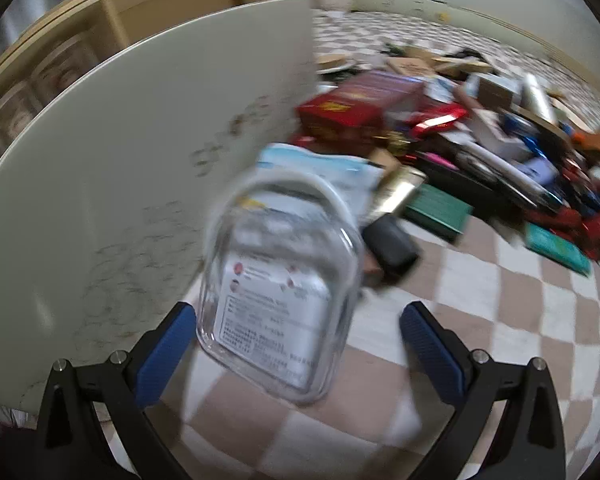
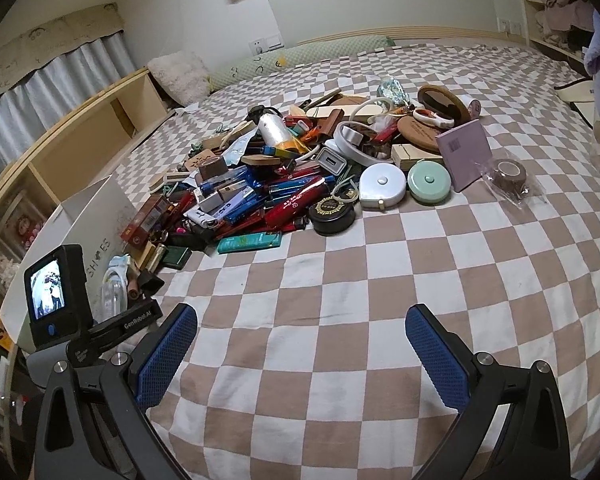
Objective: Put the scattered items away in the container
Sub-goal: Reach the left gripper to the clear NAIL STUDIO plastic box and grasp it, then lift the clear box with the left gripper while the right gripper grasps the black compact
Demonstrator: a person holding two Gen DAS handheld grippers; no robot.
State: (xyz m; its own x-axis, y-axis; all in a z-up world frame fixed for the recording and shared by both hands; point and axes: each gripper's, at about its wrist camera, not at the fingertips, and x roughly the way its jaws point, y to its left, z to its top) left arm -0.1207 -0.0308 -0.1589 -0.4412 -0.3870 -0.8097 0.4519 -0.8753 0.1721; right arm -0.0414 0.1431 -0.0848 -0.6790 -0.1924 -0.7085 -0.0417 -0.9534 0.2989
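A clear plastic box with a printed label lies tilted on the checkered bed just ahead of my left gripper, between the wide-open fingers; the view is blurred. Left of it stands the white shoe box wall. The same clear box and white shoe box show at the left of the right wrist view, beside the left gripper's camera unit. My right gripper is open and empty over bare checkered bedding. The pile of scattered items lies farther ahead.
The pile holds red and blue packs, a black round tin, white and green tape measures, a purple booklet and a wrapped tape roll. A wooden shelf borders the bed at left.
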